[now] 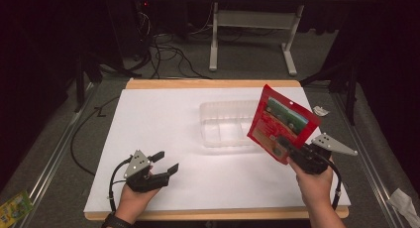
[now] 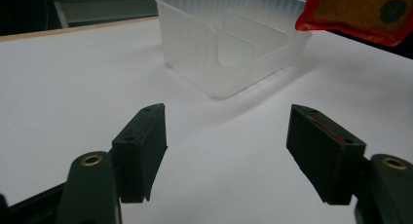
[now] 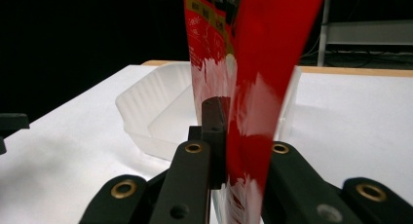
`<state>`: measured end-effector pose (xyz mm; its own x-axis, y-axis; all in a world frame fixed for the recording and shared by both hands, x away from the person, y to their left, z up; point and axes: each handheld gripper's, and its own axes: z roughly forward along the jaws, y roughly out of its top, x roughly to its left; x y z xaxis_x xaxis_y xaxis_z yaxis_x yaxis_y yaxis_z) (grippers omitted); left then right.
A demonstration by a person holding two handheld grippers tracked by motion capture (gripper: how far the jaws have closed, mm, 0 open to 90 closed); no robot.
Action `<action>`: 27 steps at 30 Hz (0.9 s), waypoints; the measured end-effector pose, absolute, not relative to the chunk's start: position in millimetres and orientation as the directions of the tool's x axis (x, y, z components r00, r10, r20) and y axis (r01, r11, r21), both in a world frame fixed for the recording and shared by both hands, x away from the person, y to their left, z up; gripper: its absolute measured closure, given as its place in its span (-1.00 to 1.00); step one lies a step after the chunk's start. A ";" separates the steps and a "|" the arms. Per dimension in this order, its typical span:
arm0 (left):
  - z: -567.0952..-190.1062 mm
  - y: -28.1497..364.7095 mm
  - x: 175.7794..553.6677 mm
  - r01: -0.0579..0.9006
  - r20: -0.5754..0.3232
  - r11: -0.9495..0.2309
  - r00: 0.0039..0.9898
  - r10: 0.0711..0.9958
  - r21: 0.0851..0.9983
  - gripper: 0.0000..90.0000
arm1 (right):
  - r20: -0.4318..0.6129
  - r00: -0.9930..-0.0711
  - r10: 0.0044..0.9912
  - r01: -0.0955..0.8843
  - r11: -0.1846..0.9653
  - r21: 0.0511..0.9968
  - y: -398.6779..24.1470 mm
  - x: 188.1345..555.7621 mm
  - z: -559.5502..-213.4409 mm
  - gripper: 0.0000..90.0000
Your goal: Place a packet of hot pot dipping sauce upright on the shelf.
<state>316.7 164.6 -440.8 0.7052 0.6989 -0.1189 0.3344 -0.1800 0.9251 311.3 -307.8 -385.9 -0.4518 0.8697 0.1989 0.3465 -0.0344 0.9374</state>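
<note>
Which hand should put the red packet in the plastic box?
The right. Its hand-held gripper is shut on the red packet, held up beside the clear plastic box. The left hand-held gripper is open, holds nothing and sits farther off.
</note>
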 end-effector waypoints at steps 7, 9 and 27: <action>-440.1 163.4 314.8 0.324 -0.113 -0.186 0.718 0.687 0.928 -0.30 | 0.196 -0.425 0.884 0.339 -0.045 0.940 -296.9 327.4 -367.8 0.93; -440.8 161.8 314.3 0.321 -0.112 -0.184 0.719 0.686 0.929 -0.30 | 0.199 -0.415 0.888 0.338 -0.053 0.940 -294.7 331.7 -365.8 0.93; -440.5 158.1 312.2 0.310 -0.100 -0.210 0.746 0.659 0.927 -0.31 | 0.199 -0.349 0.916 0.357 -0.067 0.932 -281.1 377.3 -368.3 0.93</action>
